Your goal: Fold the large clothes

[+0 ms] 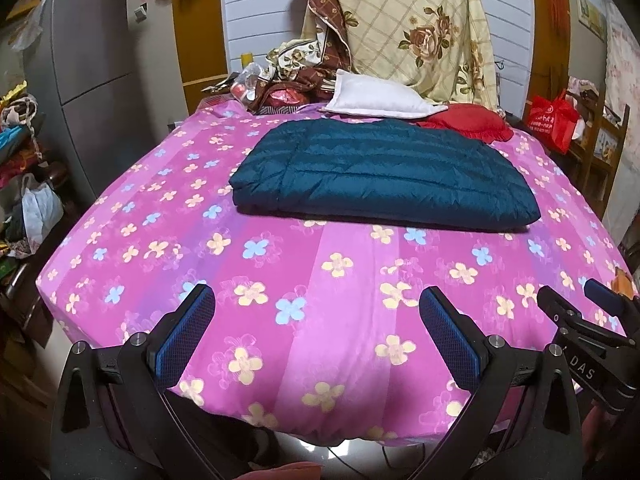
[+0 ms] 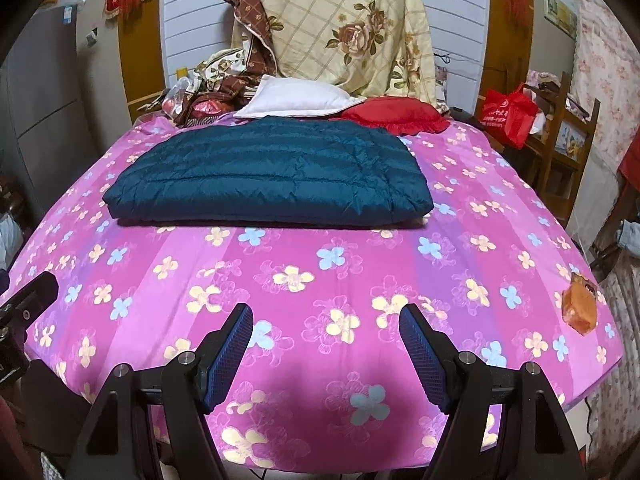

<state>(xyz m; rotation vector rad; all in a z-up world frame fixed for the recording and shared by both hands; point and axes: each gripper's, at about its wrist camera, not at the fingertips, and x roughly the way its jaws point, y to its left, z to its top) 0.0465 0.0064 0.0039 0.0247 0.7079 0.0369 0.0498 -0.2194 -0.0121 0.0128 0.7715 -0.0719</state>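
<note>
A dark teal quilted down jacket (image 1: 384, 172) lies folded into a flat rectangle on the pink flowered bed (image 1: 320, 280), toward its far half. It also shows in the right wrist view (image 2: 268, 176). My left gripper (image 1: 316, 300) is open and empty, held above the bed's near edge, well short of the jacket. My right gripper (image 2: 326, 320) is open and empty, also over the near edge. The right gripper's tips (image 1: 580, 296) show at the right of the left wrist view.
A white pillow (image 1: 380, 96) and a red cushion (image 1: 468, 122) lie behind the jacket, with a floral quilt (image 1: 412, 28) piled at the headboard. An orange packet (image 2: 580, 304) sits at the bed's right edge. A grey fridge (image 1: 88, 80) stands left, a red bag (image 1: 554, 120) right.
</note>
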